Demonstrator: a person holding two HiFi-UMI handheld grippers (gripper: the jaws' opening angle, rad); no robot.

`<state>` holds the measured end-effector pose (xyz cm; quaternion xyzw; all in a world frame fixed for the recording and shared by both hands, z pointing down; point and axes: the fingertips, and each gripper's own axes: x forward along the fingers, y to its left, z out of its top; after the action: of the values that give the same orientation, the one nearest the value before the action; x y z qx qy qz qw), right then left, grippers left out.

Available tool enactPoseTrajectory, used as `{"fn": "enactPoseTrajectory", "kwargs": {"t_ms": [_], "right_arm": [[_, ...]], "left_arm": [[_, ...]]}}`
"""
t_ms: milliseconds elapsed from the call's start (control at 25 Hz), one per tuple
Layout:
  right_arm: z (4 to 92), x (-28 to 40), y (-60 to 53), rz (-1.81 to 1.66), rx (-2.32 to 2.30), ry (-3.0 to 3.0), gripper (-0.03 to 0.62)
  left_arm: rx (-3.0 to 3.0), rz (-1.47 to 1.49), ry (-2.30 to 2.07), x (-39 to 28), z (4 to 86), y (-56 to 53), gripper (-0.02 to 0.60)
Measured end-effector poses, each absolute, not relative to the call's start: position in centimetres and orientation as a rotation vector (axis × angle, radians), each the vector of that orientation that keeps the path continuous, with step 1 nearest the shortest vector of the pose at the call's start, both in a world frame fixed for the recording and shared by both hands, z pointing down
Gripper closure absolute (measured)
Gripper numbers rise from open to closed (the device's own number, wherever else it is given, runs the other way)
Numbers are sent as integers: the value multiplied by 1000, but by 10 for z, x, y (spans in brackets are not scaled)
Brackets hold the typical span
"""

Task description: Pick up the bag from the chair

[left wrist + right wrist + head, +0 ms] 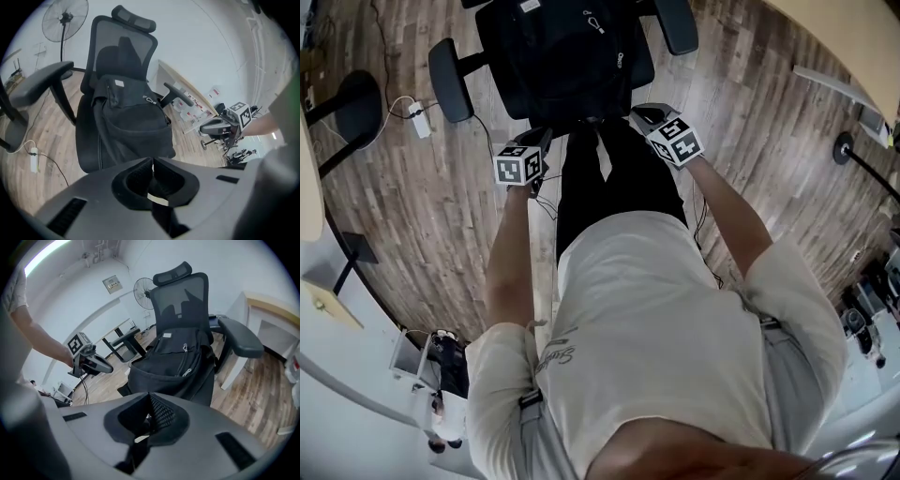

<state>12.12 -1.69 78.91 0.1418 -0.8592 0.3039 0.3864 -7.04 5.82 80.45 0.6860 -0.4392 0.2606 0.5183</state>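
Observation:
A black backpack [572,56] rests on the seat of a black mesh office chair [450,80], leaning against the backrest. The left gripper view shows the backpack [133,117] ahead and above my jaws, and so does the right gripper view [176,362]. My left gripper [541,141] hovers just short of the seat's front edge on the left side. It is shut with nothing between its fingers. My right gripper [645,114] is at the seat's front right corner, also shut and empty. Neither gripper touches the bag.
The chair's armrests [40,84] [239,338] stick out on both sides of the bag. A standing fan [64,18] is behind the chair. A power strip with a cable [417,117] lies on the wooden floor to the left. A desk [272,303] stands on the right.

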Motion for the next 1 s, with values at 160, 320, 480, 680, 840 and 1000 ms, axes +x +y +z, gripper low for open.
{"fn": "enactPoseTrajectory", "kwargs": {"t_ms": [160,320,480,680,840,1000], "right_arm": [[823,120,-11,834,335,-2148,557],[851,116,-6,899,301,-2119,534],[870,110,6,1006,232,-2107,503],[902,112,8,1006,189,-2057,488],[920,111,12,1011,148,-2019,473],[931,113,18,1006,114,-1983,466]], "left_arm": [[1570,662,-977,-77,838,85,564],[1529,654,-925,-80,860,104,563],[1484,599,-914,-83,873,109,398],[1472,608,-941,-87,897,99,396],[1498,651,-890,-79,911,94,396],[1500,706,-842,-63,923,97,396]]}}
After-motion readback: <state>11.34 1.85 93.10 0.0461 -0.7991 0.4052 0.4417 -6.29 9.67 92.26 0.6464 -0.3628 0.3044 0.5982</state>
